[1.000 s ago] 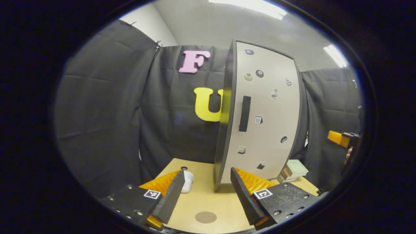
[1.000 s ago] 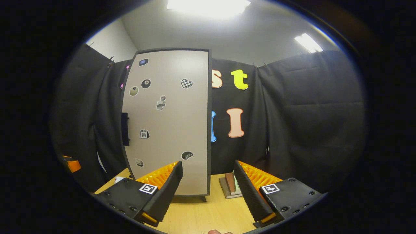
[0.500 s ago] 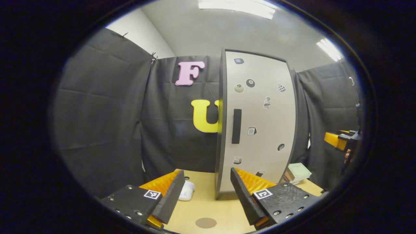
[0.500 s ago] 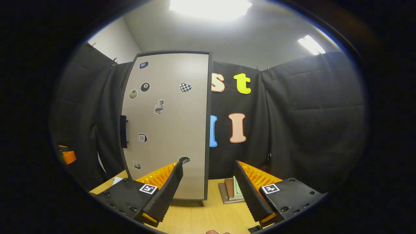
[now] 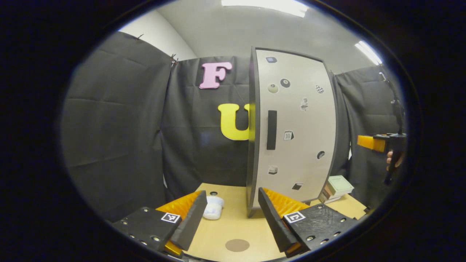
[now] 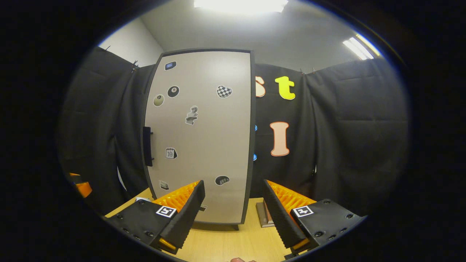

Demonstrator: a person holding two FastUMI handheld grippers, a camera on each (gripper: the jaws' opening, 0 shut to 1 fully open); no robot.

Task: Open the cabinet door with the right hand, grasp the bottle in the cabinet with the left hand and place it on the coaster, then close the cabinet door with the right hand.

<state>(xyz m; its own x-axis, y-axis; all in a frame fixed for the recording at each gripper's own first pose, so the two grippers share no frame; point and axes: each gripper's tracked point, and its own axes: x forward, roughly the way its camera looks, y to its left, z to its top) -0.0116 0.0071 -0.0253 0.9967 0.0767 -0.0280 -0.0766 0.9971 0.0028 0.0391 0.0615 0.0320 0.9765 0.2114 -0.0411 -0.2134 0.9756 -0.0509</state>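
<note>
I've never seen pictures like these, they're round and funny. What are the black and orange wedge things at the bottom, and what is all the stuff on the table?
Those wedges are the two fingers of a hand-held grabbing tool. A person holds one in each hand, and a small camera rides on each, looking forward. One picture comes from the left gripper, the other from the right gripper. Both are open and hold nothing.

In front stands a tall grey cabinet door with stickers and a black bar handle. It is shut.

On the light wooden table lie a round brown coaster, a white crumpled bundle and a stack of books. At the right edge of the left gripper view, a hand holds the other tool.
</note>
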